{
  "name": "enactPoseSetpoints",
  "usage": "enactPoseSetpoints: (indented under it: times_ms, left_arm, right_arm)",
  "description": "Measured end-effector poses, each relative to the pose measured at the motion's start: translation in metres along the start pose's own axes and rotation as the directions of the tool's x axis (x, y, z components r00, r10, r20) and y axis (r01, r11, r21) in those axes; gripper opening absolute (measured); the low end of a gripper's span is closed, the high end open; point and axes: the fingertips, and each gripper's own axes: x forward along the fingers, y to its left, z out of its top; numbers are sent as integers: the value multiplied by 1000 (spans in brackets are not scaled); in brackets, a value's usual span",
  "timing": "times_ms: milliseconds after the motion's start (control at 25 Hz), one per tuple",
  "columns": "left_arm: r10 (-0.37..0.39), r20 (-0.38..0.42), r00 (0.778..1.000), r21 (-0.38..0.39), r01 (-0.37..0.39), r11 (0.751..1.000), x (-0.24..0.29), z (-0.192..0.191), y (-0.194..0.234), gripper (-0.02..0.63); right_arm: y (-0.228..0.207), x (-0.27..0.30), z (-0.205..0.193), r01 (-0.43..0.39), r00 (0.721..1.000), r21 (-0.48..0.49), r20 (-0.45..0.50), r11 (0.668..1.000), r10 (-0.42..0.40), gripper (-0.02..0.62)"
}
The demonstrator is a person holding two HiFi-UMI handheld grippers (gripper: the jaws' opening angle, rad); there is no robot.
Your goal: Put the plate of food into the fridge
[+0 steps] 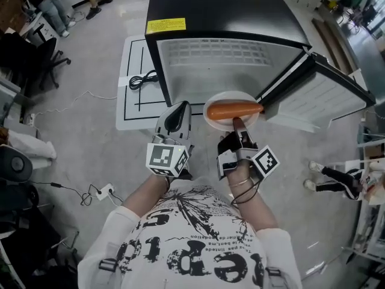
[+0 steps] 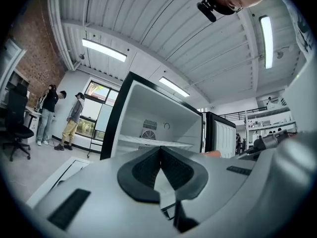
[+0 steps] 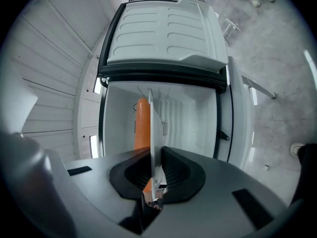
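Note:
A white plate (image 1: 214,117) carries a long orange piece of food (image 1: 234,108). My right gripper (image 1: 239,123) is shut on the plate's near rim and holds it level just outside the open fridge (image 1: 228,56). In the right gripper view the plate (image 3: 150,128) runs edge-on between the jaws of my right gripper (image 3: 152,158), with the orange food (image 3: 142,123) on one side and the fridge cavity (image 3: 190,123) straight ahead. My left gripper (image 1: 178,114) hangs left of the plate, shut and empty. In its own view my left gripper (image 2: 159,168) faces the fridge shelf (image 2: 148,142).
The fridge door (image 1: 319,95) stands swung open to the right of the plate. A coiled black cable (image 1: 141,79) lies on a white floor mat (image 1: 129,101) left of the fridge. A power strip (image 1: 105,191) lies on the floor. Two people (image 2: 49,114) stand far left.

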Motion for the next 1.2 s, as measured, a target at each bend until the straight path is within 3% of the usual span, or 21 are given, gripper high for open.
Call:
enactPoseSetpoints:
  times_ms: [320,520,1040,1200]
  left_arm:
    - [-44,-46,998,-14,44,999,24,-9,32,6]
    - [-45,-33,998,2,45,999,29,-5,31,6]
    - [12,20,1000,30,-12,999,51,14,11,6]
    - [38,26,999,34,-39,999,56,16,14,6]
  right_arm:
    - [19,40,5,-6,998,-36,55,999,8,32]
    - [32,50,8,-29,999,-61,30,998,31,32]
    - [70,98,36,-55,997,-27,-54,998,54,32]
    - [72,113,42,-30,998,6,-59,1000,31,32]
